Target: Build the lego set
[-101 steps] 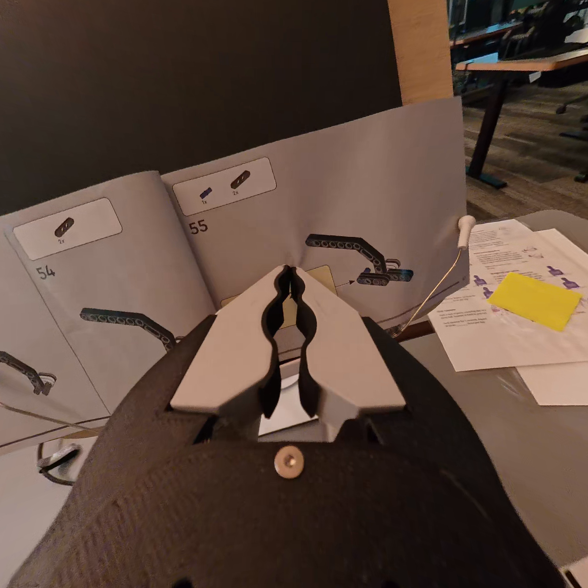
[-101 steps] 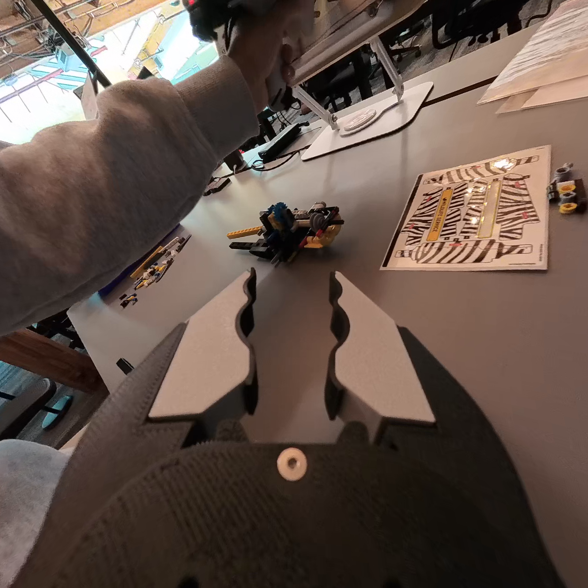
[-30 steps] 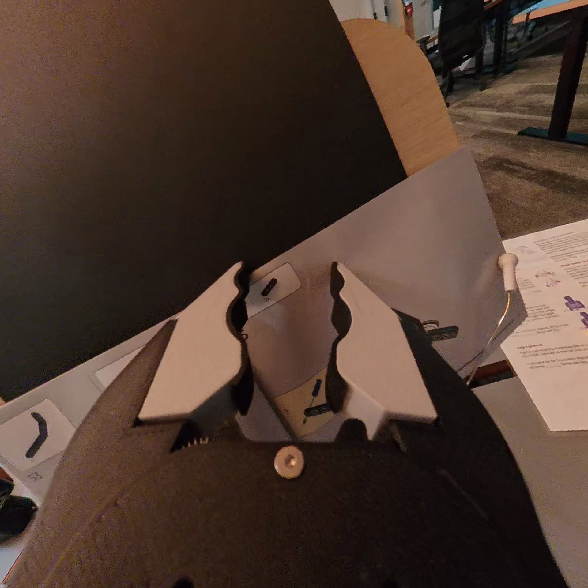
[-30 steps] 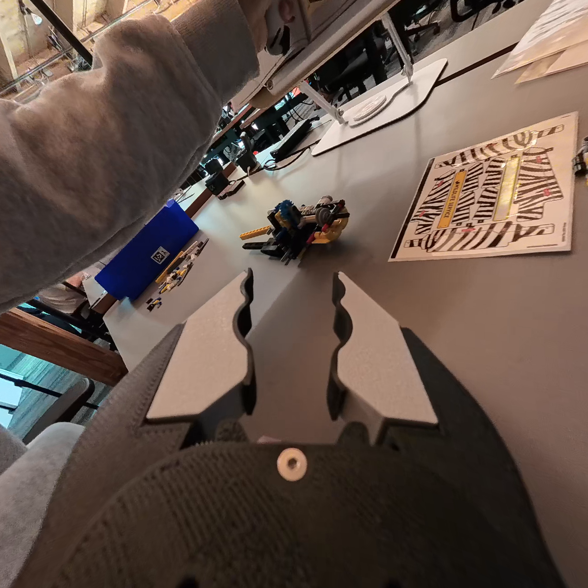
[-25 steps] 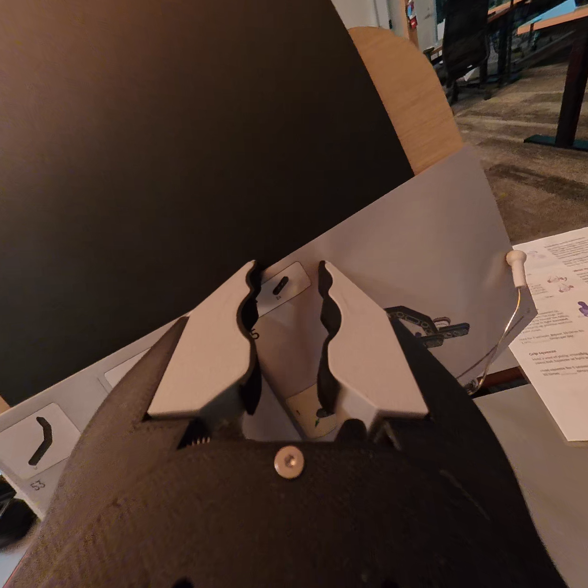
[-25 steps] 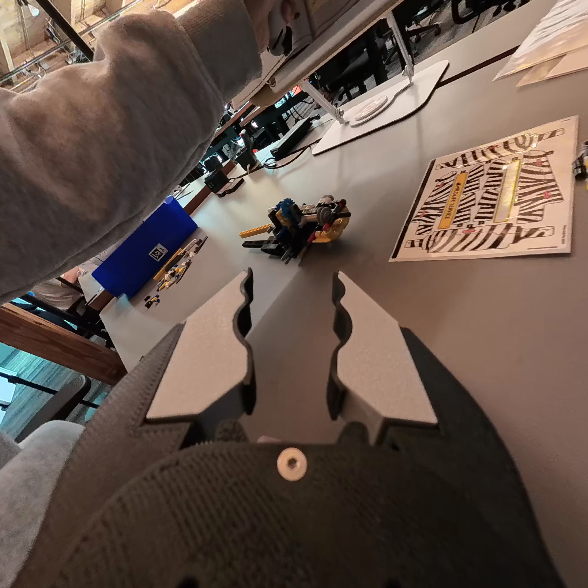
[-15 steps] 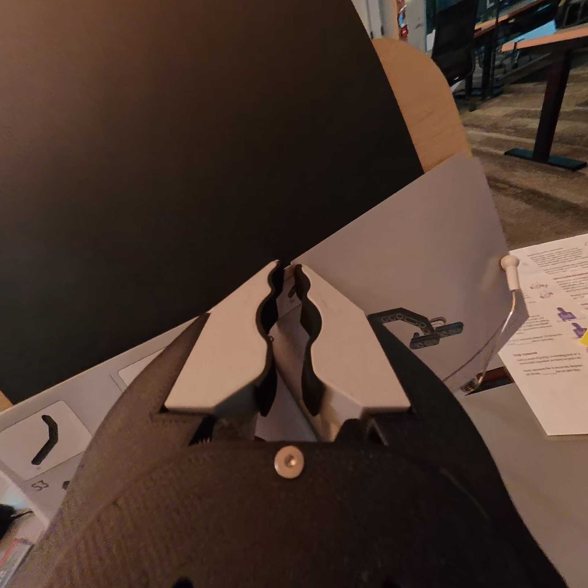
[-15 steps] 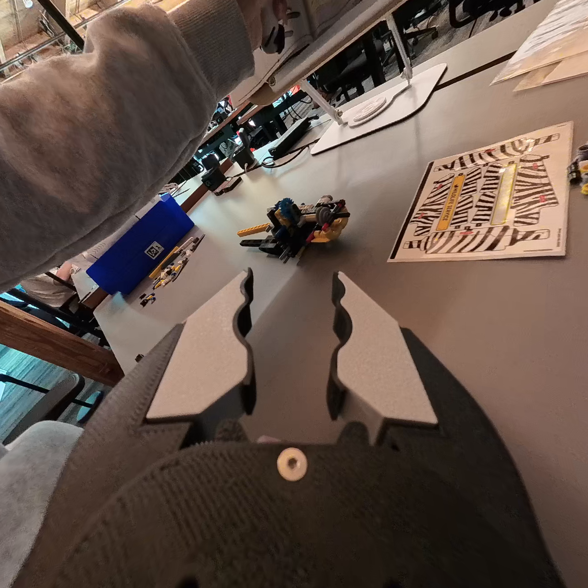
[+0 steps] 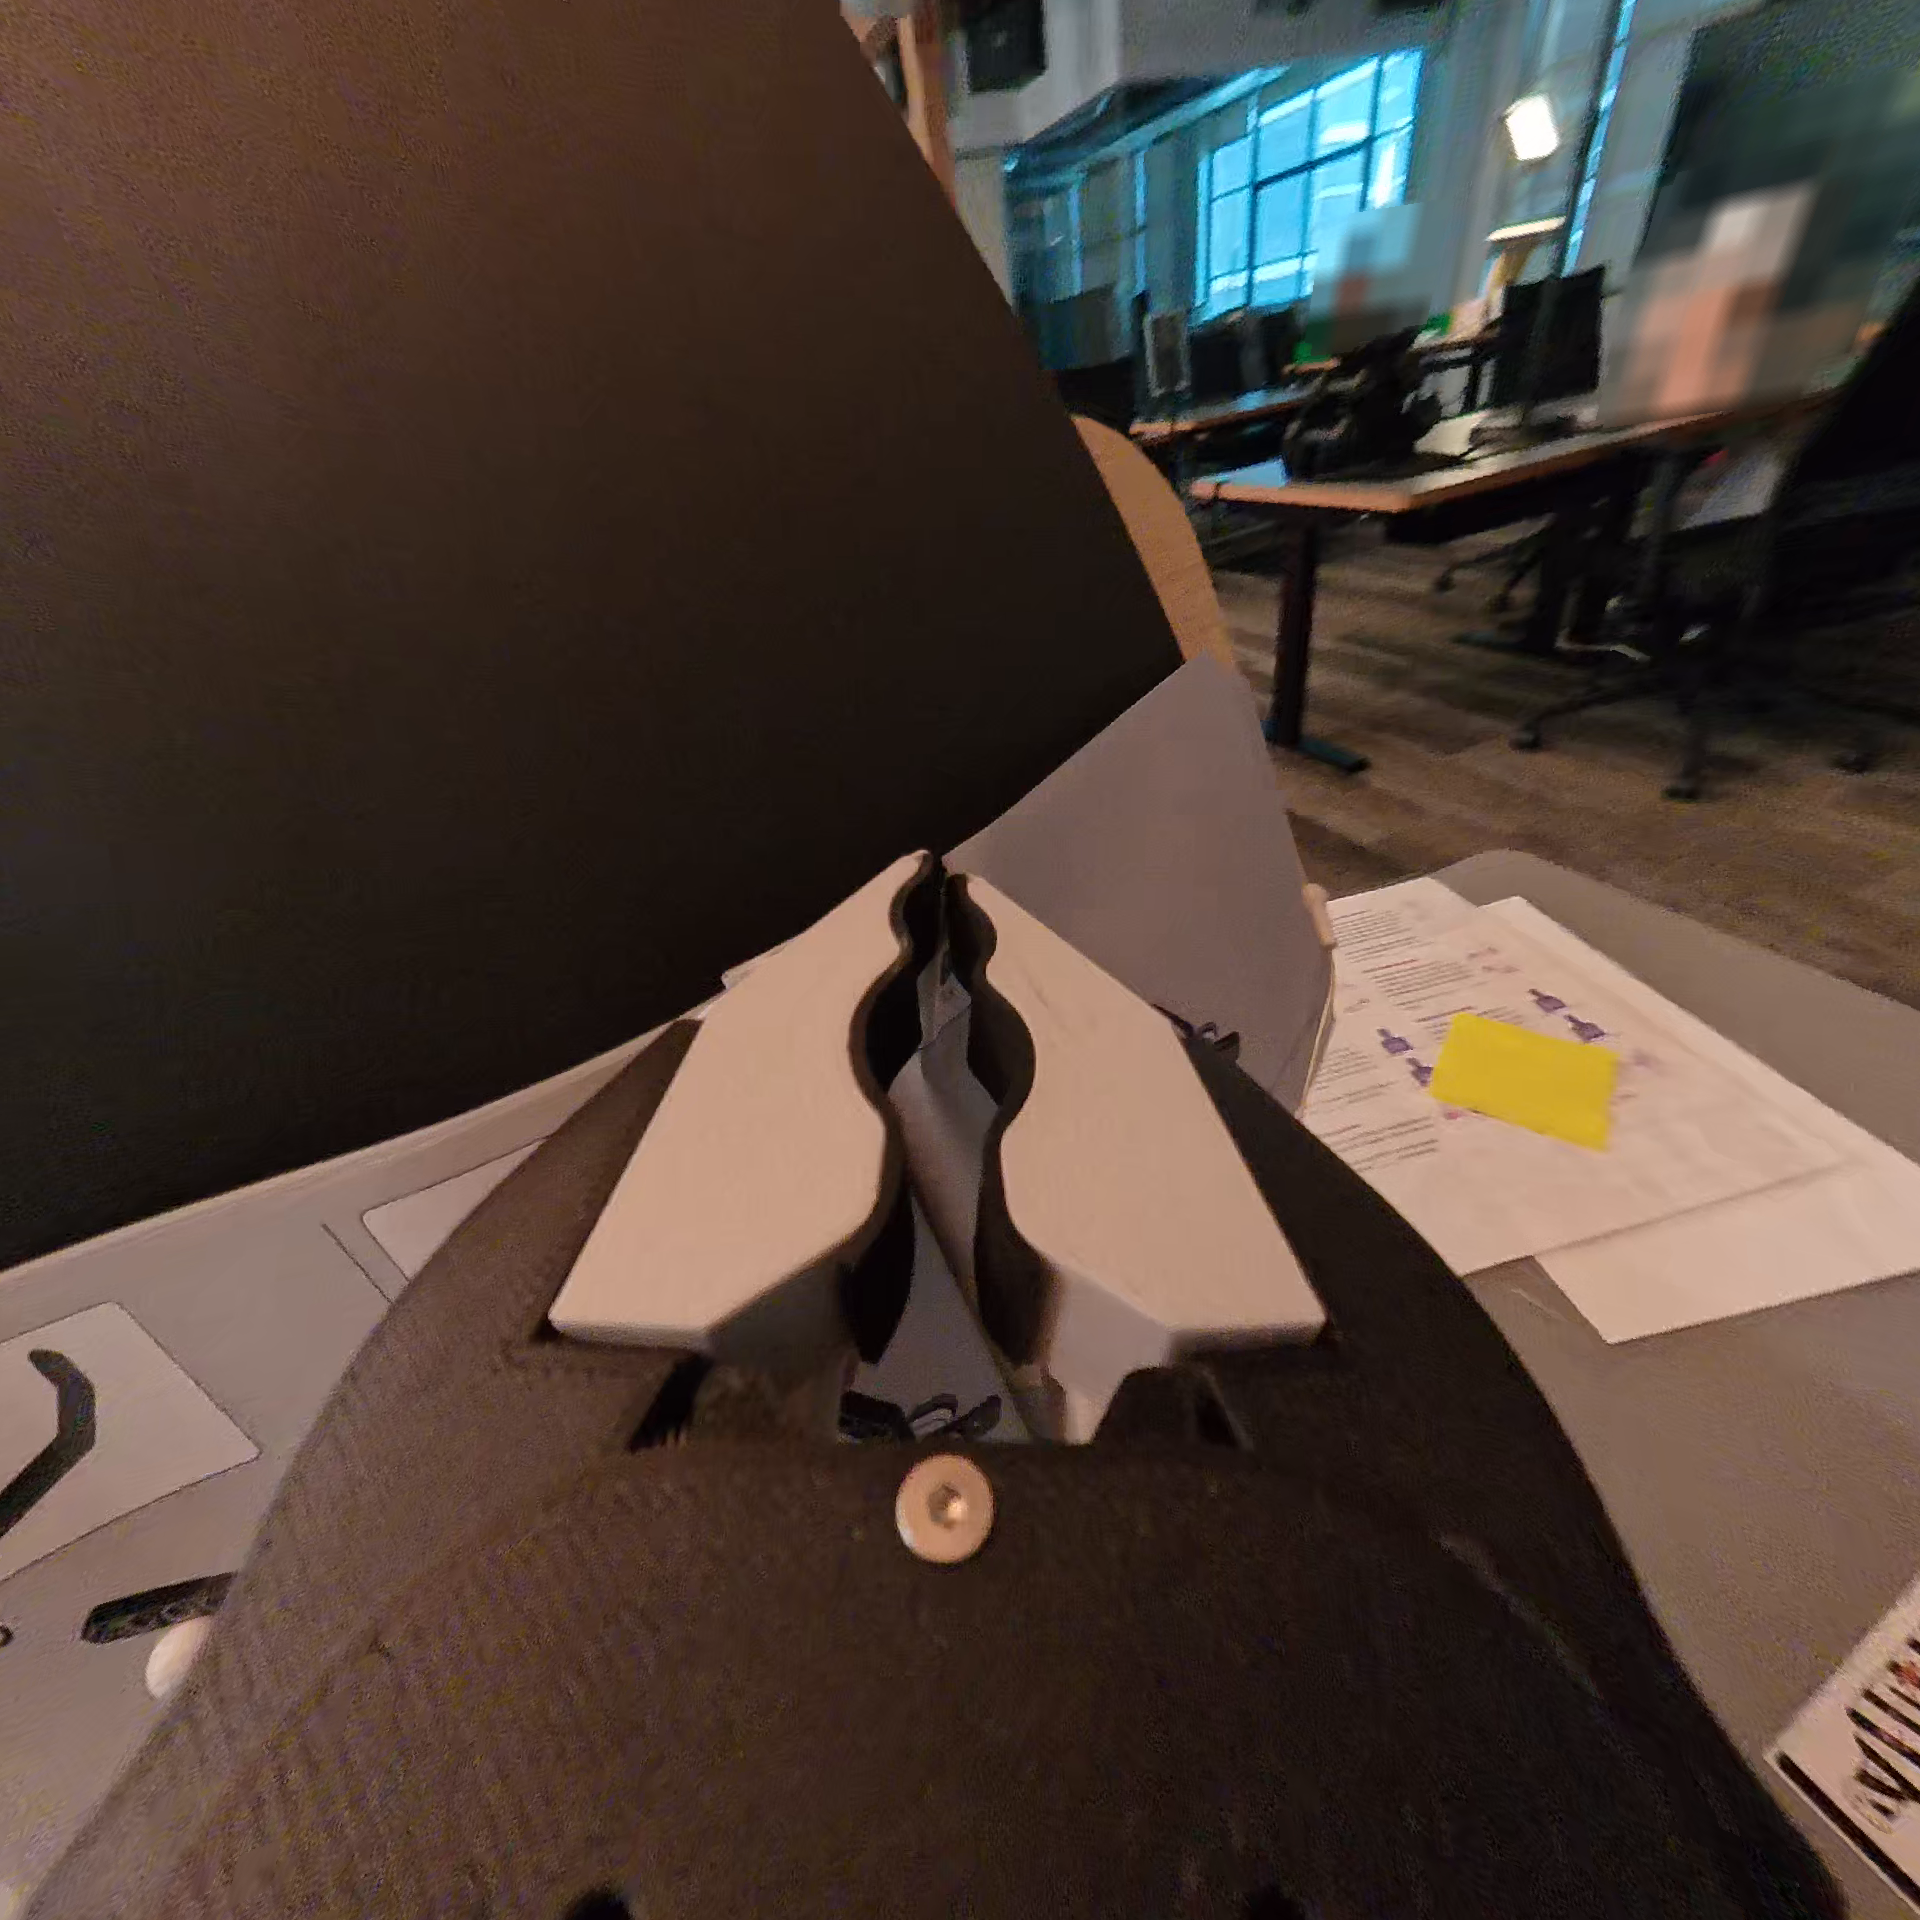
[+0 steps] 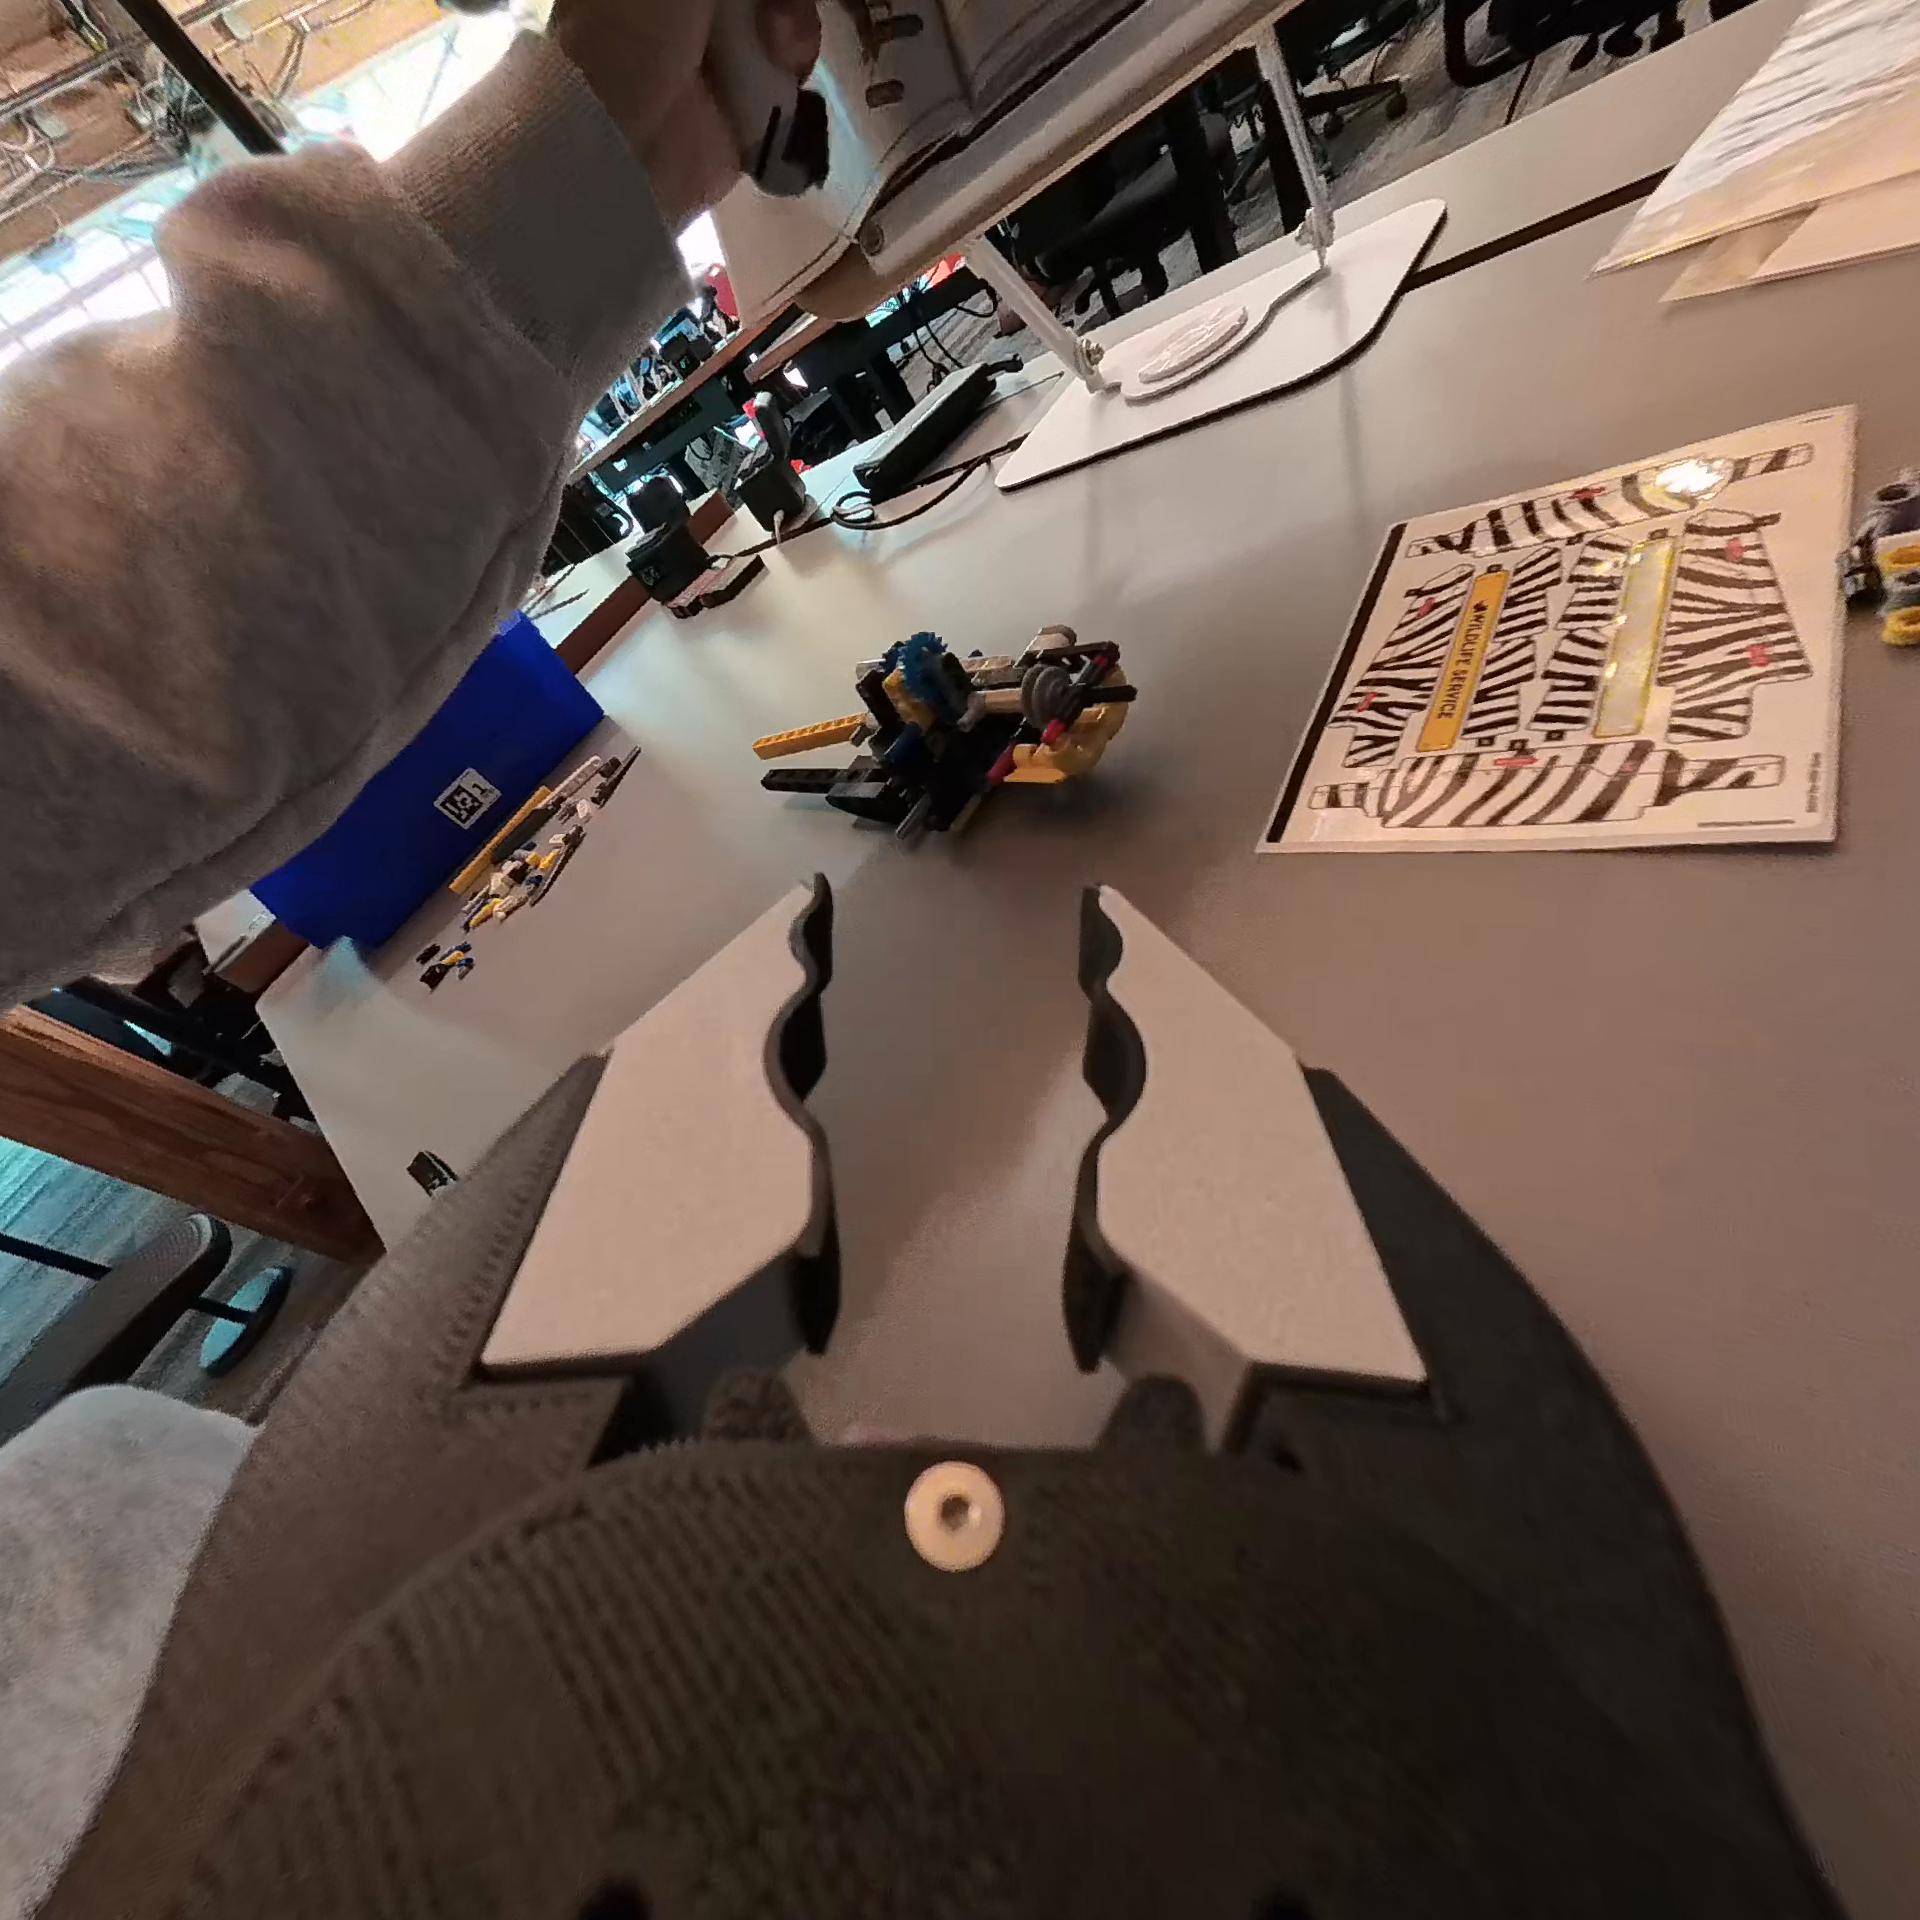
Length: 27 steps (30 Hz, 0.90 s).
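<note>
— Grey, smooth tabletop (image 10: 1558, 1039) runs through an open office, with other desks and tall windows behind; what lies on it?

— Take the half-built lego model (image 10: 945, 727) as the mark. It sits on the bare table ahead of the right gripper (image 10: 954, 914), a knobbly cluster of black beams, yellow parts and a blue gear. Right of it lies a glossy sticker sheet (image 10: 1558, 665) with zebra stripes. Left of it, loose pieces (image 10: 530, 831) are scattered beside a blue box (image 10: 416, 800). Beyond it stands a white flat stand base (image 10: 1247, 353).

— And the grippers?

— The right one's pale, wavy-edged fingers stand well apart, holding nothing. The left gripper (image 9: 943, 883) has its fingers pressed together on a thin grey page of the instruction booklet (image 9: 1143, 862), which leans against a dark matte panel (image 9: 468, 520). Right of the booklet, white printed sheets (image 9: 1662, 1143) carry a yellow slip (image 9: 1522, 1081).

— Anyone visible?

— A grey knitted sleeve (image 10: 260, 520) reaches above the model.
</note>
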Motion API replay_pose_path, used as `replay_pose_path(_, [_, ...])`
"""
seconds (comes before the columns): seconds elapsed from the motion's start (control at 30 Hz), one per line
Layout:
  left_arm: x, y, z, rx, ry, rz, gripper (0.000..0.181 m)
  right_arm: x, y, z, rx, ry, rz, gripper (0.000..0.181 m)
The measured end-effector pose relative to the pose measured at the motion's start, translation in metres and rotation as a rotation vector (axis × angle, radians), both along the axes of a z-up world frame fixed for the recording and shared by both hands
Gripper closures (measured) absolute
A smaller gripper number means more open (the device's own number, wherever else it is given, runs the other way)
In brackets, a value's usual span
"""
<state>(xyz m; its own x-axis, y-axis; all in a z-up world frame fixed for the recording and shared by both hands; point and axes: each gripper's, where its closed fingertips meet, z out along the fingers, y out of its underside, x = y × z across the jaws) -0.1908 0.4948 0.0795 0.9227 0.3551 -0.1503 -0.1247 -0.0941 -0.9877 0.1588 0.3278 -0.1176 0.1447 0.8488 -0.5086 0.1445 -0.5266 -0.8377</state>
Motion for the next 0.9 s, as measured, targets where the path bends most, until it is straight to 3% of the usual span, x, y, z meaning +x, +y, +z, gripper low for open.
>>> replay_pose_path(0.17, [0.003, -0.014, 0.004, 0.062, -0.034, -0.081, 0.18, -0.002, 0.0, -0.001, 0.012, -0.01, -0.002, 0.136])
replay_pose_path(0.57, [-0.003, -0.02, 0.005, 0.094, -0.024, -0.108, 0.176, -0.024, 0.009, 0.008, 0.253, -0.087, -0.041, 0.139])
replay_pose_path(0.73, [-0.006, -0.035, 0.007, 0.133, -0.065, -0.144, 0.174, -0.047, 0.013, 0.031, 0.321, -0.061, -0.009, 0.139])
replay_pose_path(0.9, [-0.015, -0.058, 0.007, 0.155, -0.071, -0.126, 0.176, -0.08, 0.037, 0.071, 0.532, -0.033, -0.002, 0.136])
